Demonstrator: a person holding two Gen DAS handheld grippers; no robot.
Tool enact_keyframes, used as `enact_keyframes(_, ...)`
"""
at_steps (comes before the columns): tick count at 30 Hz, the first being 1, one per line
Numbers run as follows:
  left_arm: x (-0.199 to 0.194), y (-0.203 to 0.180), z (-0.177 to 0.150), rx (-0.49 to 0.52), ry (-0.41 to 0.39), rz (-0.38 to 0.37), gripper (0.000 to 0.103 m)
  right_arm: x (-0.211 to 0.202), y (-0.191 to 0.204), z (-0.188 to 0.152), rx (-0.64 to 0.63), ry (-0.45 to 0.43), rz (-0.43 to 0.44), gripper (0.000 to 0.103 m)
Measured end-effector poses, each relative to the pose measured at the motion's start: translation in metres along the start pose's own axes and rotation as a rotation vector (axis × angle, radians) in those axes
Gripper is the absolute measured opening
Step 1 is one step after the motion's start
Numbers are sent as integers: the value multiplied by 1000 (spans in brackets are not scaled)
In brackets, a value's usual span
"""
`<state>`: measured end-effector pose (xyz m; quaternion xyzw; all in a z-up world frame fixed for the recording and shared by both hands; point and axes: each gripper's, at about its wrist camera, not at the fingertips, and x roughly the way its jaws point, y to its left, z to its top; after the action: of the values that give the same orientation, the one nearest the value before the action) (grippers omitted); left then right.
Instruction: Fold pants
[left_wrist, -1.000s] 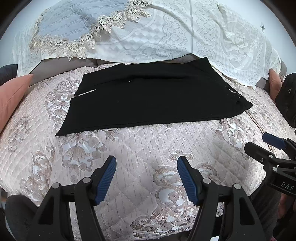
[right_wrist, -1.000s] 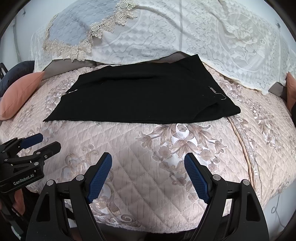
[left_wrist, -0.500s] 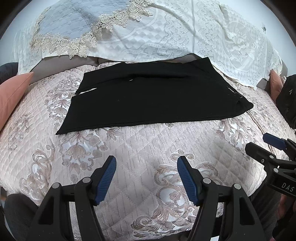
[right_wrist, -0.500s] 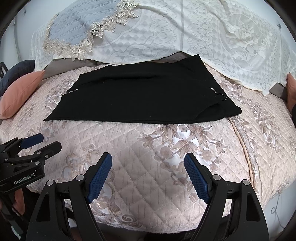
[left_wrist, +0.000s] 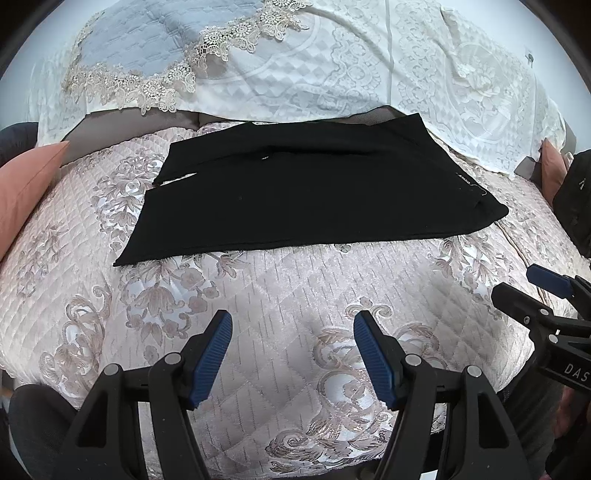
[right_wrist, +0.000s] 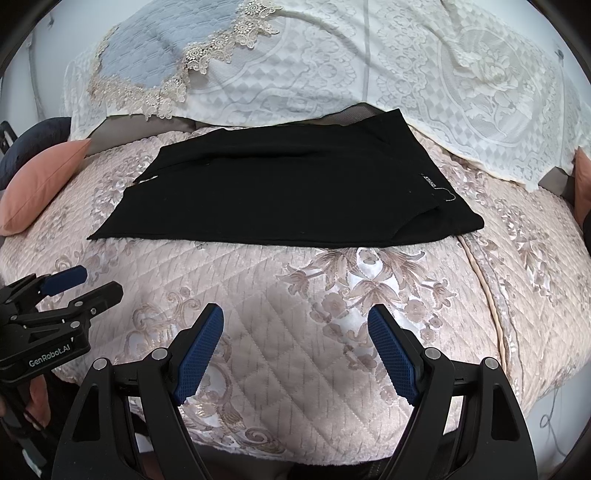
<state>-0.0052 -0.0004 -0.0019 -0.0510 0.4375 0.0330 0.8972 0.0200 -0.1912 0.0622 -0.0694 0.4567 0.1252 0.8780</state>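
Black pants (left_wrist: 314, 192) lie flat on the quilted pink bedspread (left_wrist: 280, 295), legs laid one over the other, hems to the left and waistband to the right. They also show in the right wrist view (right_wrist: 288, 199). My left gripper (left_wrist: 291, 350) is open and empty, held over the bedspread well short of the pants' near edge. My right gripper (right_wrist: 295, 343) is open and empty too, also short of the near edge. Each gripper shows in the other's view: the right one (left_wrist: 543, 291) at the right edge, the left one (right_wrist: 74, 284) at the left edge.
White lace covers and a grey lace-trimmed pillow (left_wrist: 147, 44) rise behind the pants. A pink cushion (left_wrist: 26, 184) lies at the left, another (left_wrist: 552, 166) at the right. A dark object (left_wrist: 572, 203) sits at the right edge. The bed's front edge falls away below the grippers.
Almost nothing has changed. The views shift by a few pixels. Both grippers stay open and the pants lie as before.
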Motion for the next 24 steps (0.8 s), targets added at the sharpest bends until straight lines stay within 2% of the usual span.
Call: enact_keyframes(24,4,2,0,-3,9,-4,70,1,2,1,1,3,1,81)
